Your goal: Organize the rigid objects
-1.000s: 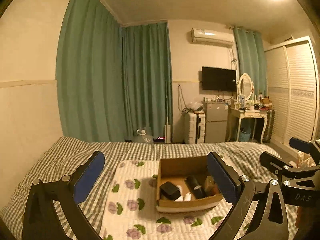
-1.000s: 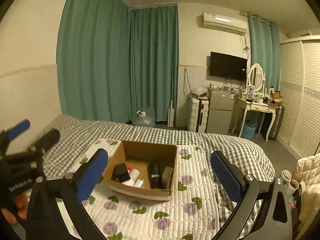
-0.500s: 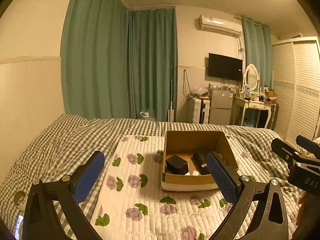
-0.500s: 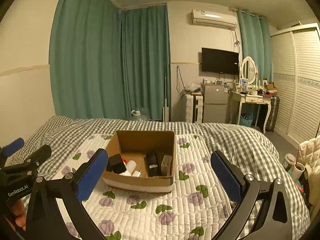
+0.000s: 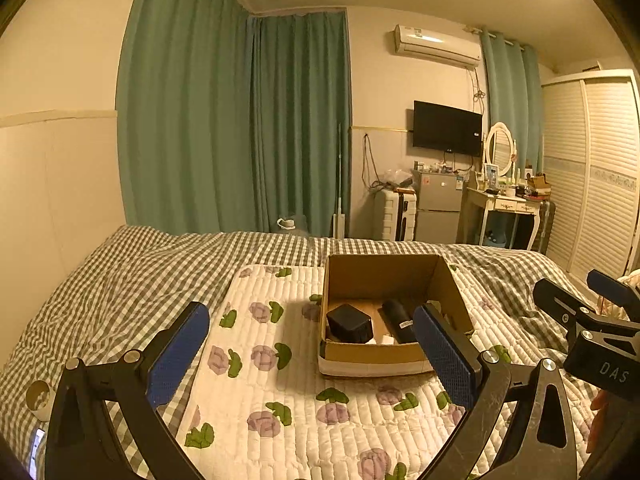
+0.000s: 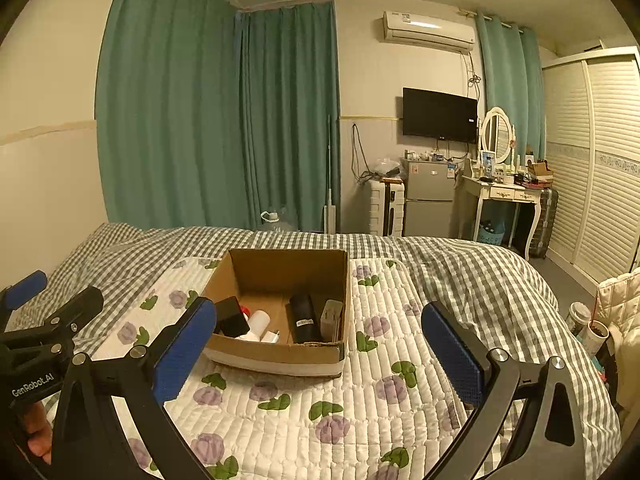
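Observation:
An open cardboard box [image 5: 384,276] [image 6: 280,266] sits on a white floral quilted mat [image 5: 280,392] [image 6: 360,392] on the bed. Inside lie a black cube [image 5: 349,323] [image 6: 231,317], a black cylinder [image 5: 398,320] [image 6: 305,318], a white bottle [image 6: 258,320] and a grey box [image 6: 332,314]. My left gripper [image 5: 312,352] is open and empty, held above the mat in front of the box. My right gripper [image 6: 318,350] is open and empty, just short of the box's near wall. Each gripper shows at the edge of the other's view.
The bed has a grey checked cover [image 5: 120,280]. Beyond it are green curtains [image 5: 240,120], a small fridge [image 6: 428,200], a dressing table [image 6: 504,196], a wall TV [image 6: 440,116] and a wardrobe [image 6: 600,160]. Cups [image 6: 588,324] stand beside the bed at right.
Both grippers have tilted down and moved nearer the bed, so the box sits larger and closer in both views. Both jaws stay open.

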The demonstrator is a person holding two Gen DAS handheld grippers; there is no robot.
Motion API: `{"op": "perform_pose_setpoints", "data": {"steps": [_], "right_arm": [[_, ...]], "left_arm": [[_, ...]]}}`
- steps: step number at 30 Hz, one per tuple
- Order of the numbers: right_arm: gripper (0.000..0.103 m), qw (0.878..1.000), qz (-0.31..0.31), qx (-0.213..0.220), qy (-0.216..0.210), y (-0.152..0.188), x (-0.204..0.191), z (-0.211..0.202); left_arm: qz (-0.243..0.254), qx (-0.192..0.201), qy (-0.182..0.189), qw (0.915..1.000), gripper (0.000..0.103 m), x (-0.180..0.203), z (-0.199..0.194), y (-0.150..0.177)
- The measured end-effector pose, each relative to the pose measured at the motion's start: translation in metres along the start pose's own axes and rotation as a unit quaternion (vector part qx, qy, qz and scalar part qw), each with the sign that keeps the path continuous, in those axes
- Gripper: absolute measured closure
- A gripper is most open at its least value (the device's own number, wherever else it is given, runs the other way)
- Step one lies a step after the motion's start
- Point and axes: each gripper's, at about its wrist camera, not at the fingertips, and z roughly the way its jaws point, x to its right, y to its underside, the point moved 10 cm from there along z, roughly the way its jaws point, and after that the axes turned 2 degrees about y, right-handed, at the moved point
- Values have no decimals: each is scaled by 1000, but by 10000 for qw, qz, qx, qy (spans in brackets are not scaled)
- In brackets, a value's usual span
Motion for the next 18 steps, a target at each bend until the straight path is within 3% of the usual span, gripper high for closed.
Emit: {"op": "perform_pose_setpoints", "data": {"steps": [18], "right_arm": [[0,9999,-99,-39,110,2,-2,4]], "left_arm": [[-53,-142,11,9999,0,2,1,5]]}}
